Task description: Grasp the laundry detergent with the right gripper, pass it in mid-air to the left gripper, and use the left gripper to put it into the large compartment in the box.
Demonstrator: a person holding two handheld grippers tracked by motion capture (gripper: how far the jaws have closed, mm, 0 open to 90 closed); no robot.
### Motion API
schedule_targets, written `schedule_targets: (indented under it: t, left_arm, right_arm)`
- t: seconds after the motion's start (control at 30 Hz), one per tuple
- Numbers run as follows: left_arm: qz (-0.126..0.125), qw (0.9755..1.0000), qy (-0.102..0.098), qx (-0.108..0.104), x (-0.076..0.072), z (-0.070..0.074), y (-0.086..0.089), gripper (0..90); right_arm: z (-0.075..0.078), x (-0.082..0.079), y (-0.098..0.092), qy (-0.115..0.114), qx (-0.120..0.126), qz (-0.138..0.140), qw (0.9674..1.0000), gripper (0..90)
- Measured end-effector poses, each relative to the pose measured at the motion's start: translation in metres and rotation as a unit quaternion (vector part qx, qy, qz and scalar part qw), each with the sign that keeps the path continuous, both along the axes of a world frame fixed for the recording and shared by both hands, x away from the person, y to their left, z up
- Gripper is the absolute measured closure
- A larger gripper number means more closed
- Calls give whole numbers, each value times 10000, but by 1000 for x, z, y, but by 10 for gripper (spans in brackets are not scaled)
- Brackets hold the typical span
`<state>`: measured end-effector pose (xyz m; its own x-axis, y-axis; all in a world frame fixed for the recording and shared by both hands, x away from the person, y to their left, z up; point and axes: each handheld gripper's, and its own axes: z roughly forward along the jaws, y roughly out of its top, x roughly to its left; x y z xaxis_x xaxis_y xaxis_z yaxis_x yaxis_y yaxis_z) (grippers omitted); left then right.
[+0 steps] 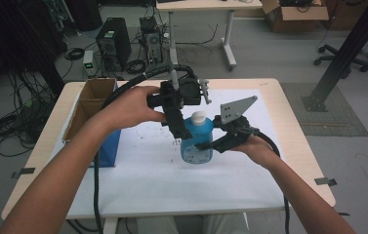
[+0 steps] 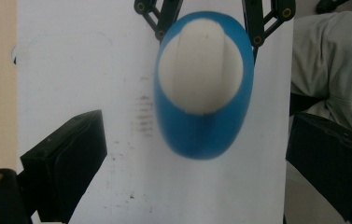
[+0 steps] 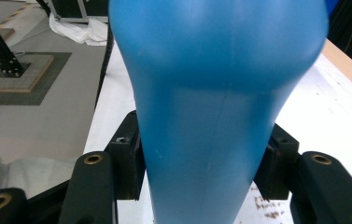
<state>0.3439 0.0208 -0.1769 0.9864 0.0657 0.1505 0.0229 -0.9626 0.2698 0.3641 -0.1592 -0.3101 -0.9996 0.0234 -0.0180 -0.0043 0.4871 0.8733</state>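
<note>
So the right gripper point(image 1: 206, 144) is clamped on the body of the translucent blue plastic bottle point(image 1: 197, 141), which stands upright mid-table on the white sheet point(image 1: 142, 170). The left gripper point(image 2: 197, 154), jaws spread wide, hangs right above its white cap point(image 2: 200, 65). Looks like a cap-opening step; next it needs to drop and pinch that cap.

Bottle point(image 1: 197, 139) stands on table point(image 1: 289, 126), right of box point(image 1: 93, 105).

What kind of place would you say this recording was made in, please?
Probably a lab or workshop used for recording handling trials: a computer tower and loose cables sit on the floor, a cardboard box is stored behind, and a black metal frame post is bolted beside the table.
</note>
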Motion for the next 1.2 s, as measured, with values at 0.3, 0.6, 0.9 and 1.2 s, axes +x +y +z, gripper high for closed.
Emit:
schedule_targets:
  t: [0.3, 0.6, 0.9, 1.2]
  left_arm:
    - [11, 10000, 45, -13, 1, -6, 0, 56]
    - [17, 10000, 66, 55, 2, -16, -4, 57]
    - [-11, 9998, 159, 110, 3, -24, -7, 67]
    - [-78, 9997, 204, 107, 4, -28, -11, 105]
  right_arm:
    - [1, -1, 11, -19, -20, 76, 10000, 451]
    - [2, -1, 16, 1, -34, 102, 9999, 451]
    - [2, -1, 18, -10, -32, 135, 9999, 451]
    - [2, -2, 16, -5, -44, 142, 9999, 451]
